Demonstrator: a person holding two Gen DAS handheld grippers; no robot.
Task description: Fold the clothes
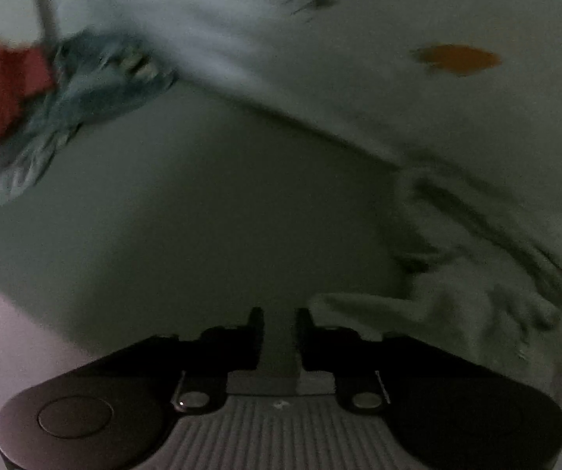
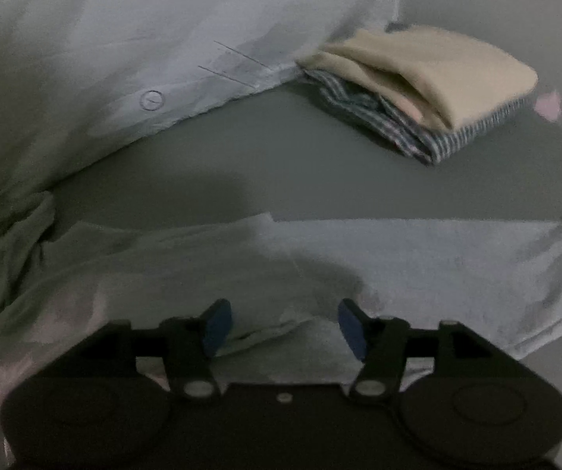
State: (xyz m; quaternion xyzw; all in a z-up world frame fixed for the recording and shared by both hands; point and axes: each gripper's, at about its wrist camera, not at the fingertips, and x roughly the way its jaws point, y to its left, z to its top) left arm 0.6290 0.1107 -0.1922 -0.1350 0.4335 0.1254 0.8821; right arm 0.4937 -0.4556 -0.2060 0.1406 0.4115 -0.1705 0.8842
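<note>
Both tongs, left point(image 1: 279, 327) and right point(image 2: 284, 323), stood released and empty over the pale shirt point(image 2: 132, 55) spread on the tabletop point(image 2: 281, 180) (folded pile point(image 2: 429, 94) beyond), so gripping its sleeve point(image 2: 418, 258) seemed next, pads closing squarely on cloth.

left gripper point(image 1: 279, 327): showing black fingers, ribbed grey body, silver screws | right gripper point(image 2: 284, 327): wearing blue pads, black body
</note>
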